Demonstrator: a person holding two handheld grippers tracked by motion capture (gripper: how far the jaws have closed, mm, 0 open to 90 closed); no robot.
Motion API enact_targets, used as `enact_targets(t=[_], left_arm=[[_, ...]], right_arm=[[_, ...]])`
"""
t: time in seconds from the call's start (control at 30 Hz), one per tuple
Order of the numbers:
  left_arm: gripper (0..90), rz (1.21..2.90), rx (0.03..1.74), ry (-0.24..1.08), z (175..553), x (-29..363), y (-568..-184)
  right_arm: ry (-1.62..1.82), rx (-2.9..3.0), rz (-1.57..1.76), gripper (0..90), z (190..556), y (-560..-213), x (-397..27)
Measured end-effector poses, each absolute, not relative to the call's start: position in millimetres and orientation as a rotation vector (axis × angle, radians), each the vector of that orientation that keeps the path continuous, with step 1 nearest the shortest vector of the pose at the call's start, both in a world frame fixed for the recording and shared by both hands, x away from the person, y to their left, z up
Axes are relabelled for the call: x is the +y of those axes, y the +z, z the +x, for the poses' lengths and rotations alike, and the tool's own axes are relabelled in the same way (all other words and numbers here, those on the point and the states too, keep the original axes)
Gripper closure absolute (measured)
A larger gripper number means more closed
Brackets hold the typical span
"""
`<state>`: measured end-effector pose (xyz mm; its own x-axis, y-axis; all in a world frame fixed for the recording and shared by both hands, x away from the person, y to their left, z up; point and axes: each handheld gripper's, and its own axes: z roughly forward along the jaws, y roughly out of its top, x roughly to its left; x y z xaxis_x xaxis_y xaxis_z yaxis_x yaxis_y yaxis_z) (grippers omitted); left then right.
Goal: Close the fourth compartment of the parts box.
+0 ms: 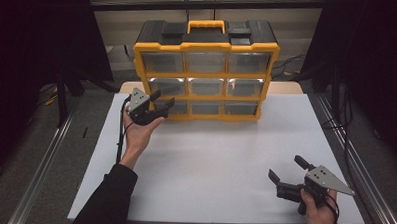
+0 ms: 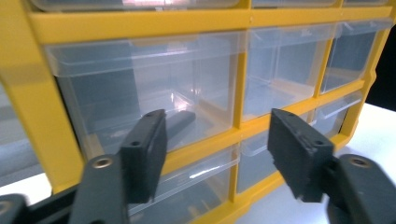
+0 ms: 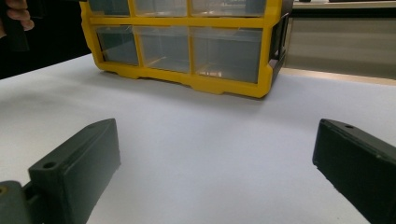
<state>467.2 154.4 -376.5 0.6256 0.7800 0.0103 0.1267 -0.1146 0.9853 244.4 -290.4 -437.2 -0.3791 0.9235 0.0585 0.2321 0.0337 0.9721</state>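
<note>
High view | left gripper [image 1: 162, 105], jaws apart and empty, faces bottom-left drawer [image 1: 179, 107] of organizer [image 1: 206, 69], seemingly just short | right gripper [image 1: 287, 174] spread, well apart.

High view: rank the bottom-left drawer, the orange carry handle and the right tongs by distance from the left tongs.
1. Bottom-left drawer, right at the left tongs.
2. Orange carry handle, up on the organizer's top.
3. Right tongs, near right corner of the table.
</note>
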Motion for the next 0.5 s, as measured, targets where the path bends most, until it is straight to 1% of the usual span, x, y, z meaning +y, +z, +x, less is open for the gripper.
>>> enact_targets(t=[0.13, 0.2, 0.27, 0.33, 0.43, 0.5], left_arm=[[25.2, 1.601, 0.786, 0.673, 462.2, 158.3, -374.9], [18.9, 1.598, 0.794, 0.672, 460.5, 159.9, -374.9], [16.1, 1.598, 0.802, 0.660, 458.3, 162.4, -375.3], [9.8, 1.595, 0.819, 0.657, 456.1, 164.1, -375.7], [8.6, 1.574, 0.830, 0.650, 451.5, 169.3, -378.1], [7.3, 1.588, 0.826, 0.647, 448.8, 171.9, -379.6]], right_arm=[[1.384, 1.678, 1.181, 0.4, 244.3, -437.2, -290.1], [1.381, 1.679, 1.177, 0.4, 244.3, -437.3, -290.0], [1.382, 1.678, 1.179, 0.3, 244.2, -437.1, -289.9], [1.382, 1.679, 1.180, 0.3, 244.4, -437.0, -289.6], [1.383, 1.680, 1.178, 0.3, 244.5, -437.0, -289.6], [1.384, 1.679, 1.181, 0.3, 244.5, -437.1, -289.6]])
